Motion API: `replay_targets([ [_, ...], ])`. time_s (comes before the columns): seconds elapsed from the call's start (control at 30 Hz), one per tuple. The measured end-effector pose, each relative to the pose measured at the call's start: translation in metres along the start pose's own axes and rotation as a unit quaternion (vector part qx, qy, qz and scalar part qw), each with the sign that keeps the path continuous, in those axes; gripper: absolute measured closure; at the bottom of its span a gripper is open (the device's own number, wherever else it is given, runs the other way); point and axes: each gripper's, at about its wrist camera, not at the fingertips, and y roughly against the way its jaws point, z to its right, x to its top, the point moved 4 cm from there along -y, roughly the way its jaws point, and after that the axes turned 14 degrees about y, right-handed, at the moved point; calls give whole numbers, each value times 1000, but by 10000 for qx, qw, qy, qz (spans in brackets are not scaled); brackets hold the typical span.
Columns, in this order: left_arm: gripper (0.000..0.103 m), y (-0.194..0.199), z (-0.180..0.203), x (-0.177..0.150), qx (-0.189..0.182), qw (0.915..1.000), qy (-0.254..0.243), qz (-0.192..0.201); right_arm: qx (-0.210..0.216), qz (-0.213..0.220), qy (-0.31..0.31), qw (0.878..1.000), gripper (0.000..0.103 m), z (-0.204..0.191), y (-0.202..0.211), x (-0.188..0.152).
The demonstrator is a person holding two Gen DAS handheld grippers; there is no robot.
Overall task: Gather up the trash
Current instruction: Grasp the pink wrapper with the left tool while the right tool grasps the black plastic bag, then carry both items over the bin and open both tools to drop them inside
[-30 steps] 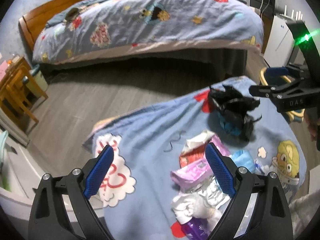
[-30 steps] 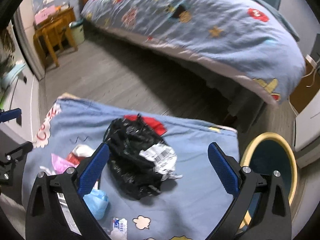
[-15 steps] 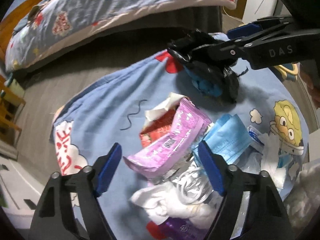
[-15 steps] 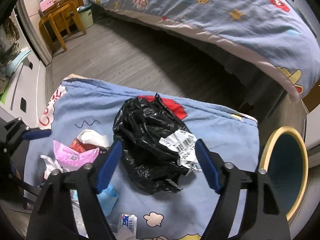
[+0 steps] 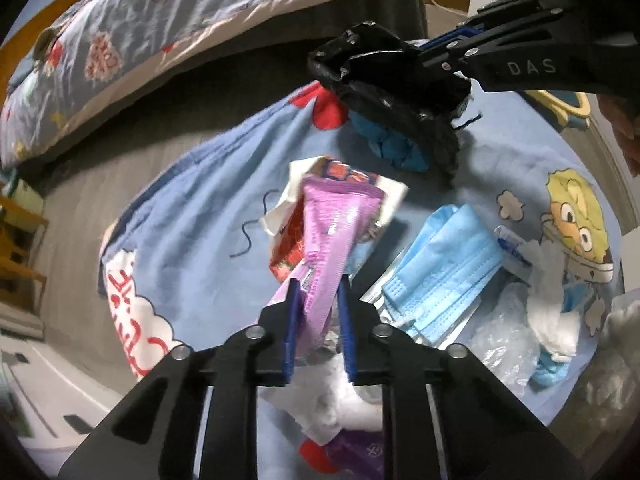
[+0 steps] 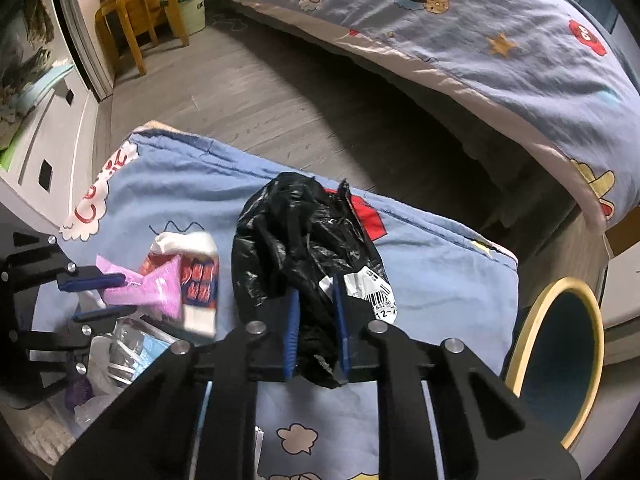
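My left gripper (image 5: 316,292) is shut on a pink plastic wrapper (image 5: 336,224), lifting it off a trash pile on a blue cartoon cloth (image 5: 192,200). It shows in the right wrist view (image 6: 100,296) too, with the wrapper (image 6: 156,288). My right gripper (image 6: 316,300) is shut on a crumpled black trash bag (image 6: 300,232) with a barcode label (image 6: 372,288). In the left wrist view the right gripper (image 5: 436,50) holds the bag (image 5: 384,80) at the far side of the cloth. A red-and-white wrapper (image 5: 292,248), blue face masks (image 5: 444,264) and white tissues (image 5: 336,404) lie on the cloth.
A bed with a blue cartoon cover (image 6: 460,28) stands across the grey wood floor (image 6: 260,92). A round blue bin with a yellow rim (image 6: 560,352) sits to the right of the cloth. A wooden chair (image 6: 136,20) and white cabinets (image 6: 36,132) are at the left.
Both grippers have closed: the left onto the pink wrapper, which now lifts up, and the right onto the black bag. Both moved down towards the cloth.
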Motion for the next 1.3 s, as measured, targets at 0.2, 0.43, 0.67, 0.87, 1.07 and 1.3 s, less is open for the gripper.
replay_targets([
  [0.2, 90, 24, 0, 11, -227, 9992, 180, 271, -4, 96, -136, 9999, 97, 10, 15, -4],
  [0.43, 91, 51, -5, 23, -405, 9963, 465, 603, -120, 258, -310, 9991, 97, 18, 41, -2],
  [0.67, 91, 79, -8, 35, -487, 9908, 674, 1068, -231, 470, -554, 9971, 97, 27, 76, -2],
  [0.87, 91, 102, -5, 44, -520, 9859, 726, 1413, -233, 605, -900, 9938, 97, 35, 103, -9],
  [1.07, 91, 118, 6, 52, -384, 9819, 679, 1723, -286, 787, -1349, 9873, 97, 42, 132, -22],
  [1.3, 91, 139, 18, 65, -304, 9726, 792, 2163, -438, 884, -1683, 9808, 97, 57, 154, -43],
])
